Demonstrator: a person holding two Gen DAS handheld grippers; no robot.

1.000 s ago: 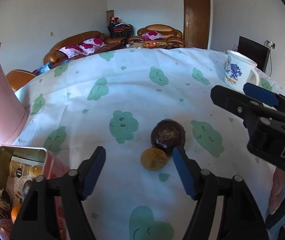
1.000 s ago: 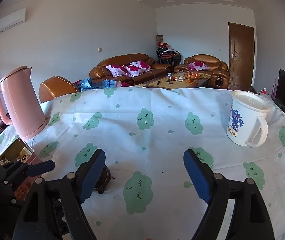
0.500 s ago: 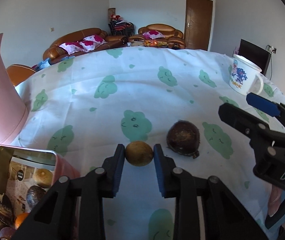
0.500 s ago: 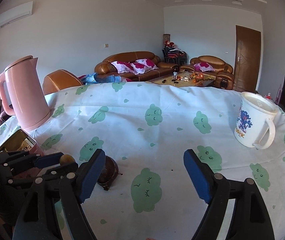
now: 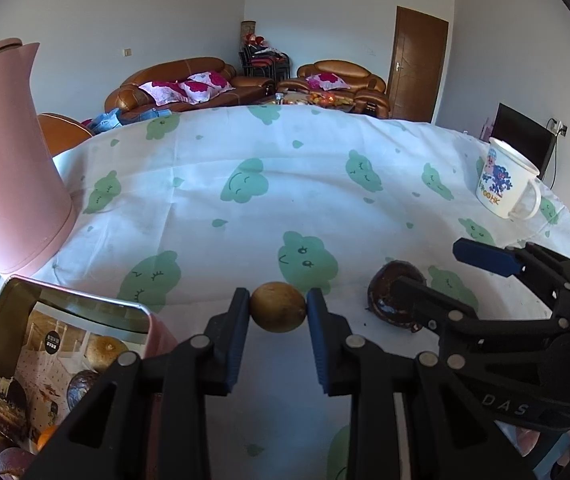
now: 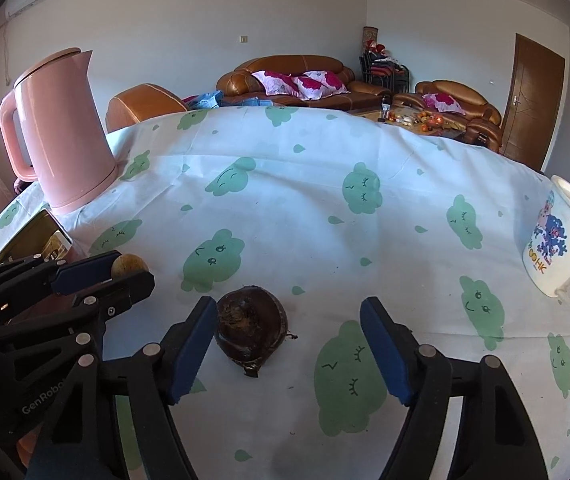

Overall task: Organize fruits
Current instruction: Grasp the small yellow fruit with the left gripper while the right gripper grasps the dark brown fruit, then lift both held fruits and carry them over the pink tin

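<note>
The left gripper [image 5: 278, 312] pinches a small yellow-brown fruit [image 5: 278, 313] between its blue pads [image 5: 233, 344], one pad pressed on each side; the fruit sits at the fingertips, above the tablecloth [image 5: 285, 184], white with green cloud faces; in the right wrist view the same fruit [image 6: 129, 265] shows at the tips of that gripper, at the left edge of the picture.

A tin [image 5: 17, 300] with a pink outer wall lies at the lower left, just beside the left gripper; inside it are a printed liner and several fruits, one tan and round, one dark, one orange; the ones in the bottom corner are too dim to tell apart.

The right gripper [image 6: 289, 334] has its jaws closing around a dark brown fruit [image 6: 249, 326] that rests on the cloth; the fruit lies between the fingers [image 6: 195, 350], close against the left one and well clear of the right one; whether the left pad touches it cannot be told; its skin is rough and a ragged bit of stem sticks out at the lower edge. In the left wrist view this dark fruit [image 5: 389, 292] is partly behind the near finger of the right gripper.

A pink kettle [image 6: 63, 132] stands at the far left of the table, near the tin; a white mug [image 6: 561, 240] with a blue cartoon print stands at the right edge, well apart from both fruits. Beyond the table are brown sofas [image 6: 297, 80] with pink cushions and a brown door [image 5: 419, 64].
</note>
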